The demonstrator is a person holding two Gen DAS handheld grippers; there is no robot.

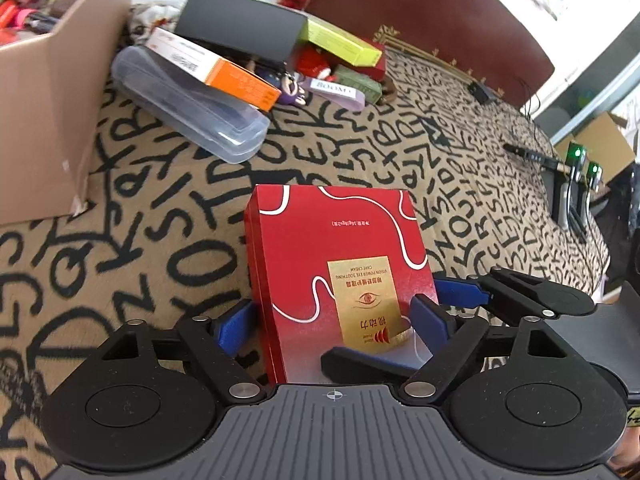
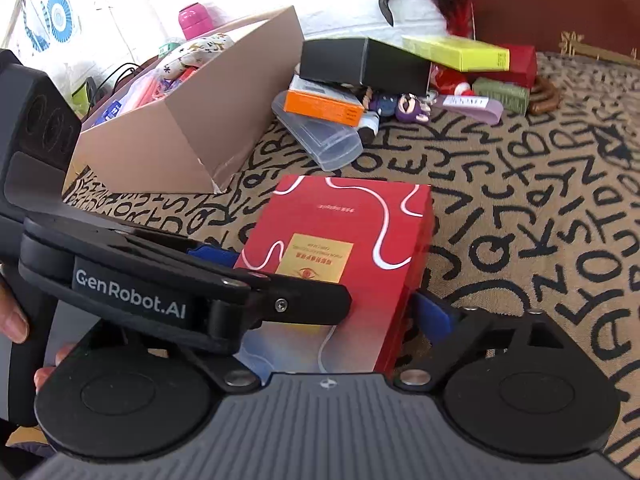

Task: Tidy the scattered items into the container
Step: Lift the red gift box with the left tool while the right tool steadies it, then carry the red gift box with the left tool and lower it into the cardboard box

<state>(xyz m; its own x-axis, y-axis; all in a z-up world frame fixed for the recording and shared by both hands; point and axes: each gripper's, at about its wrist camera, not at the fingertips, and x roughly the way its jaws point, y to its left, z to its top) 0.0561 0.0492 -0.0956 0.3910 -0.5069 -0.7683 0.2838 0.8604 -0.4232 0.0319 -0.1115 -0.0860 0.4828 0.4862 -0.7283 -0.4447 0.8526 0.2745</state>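
A red box with a gold label [image 1: 336, 264] sits on the letter-patterned cloth, also in the right wrist view [image 2: 340, 256]. My left gripper [image 1: 332, 324] is shut on its near end, blue pads on both sides. My right gripper [image 2: 324, 292] also straddles the box; its right blue pad [image 2: 434, 316] touches the box's right side, and its left side is hidden behind the left gripper's body [image 2: 132, 292]. The brown cardboard container [image 1: 44, 92] stands at the left, holding several items, and shows in the right wrist view [image 2: 192, 128].
A pile lies beyond the box: clear plastic case [image 1: 188, 108], orange-white box [image 1: 216, 68], black box [image 1: 240, 24], yellow-green box [image 1: 344, 42], purple strip [image 1: 336, 90], green box [image 1: 360, 82]. A dark red headboard [image 1: 440, 12] stands behind. Cables and lit devices [image 1: 576, 168] sit at right.
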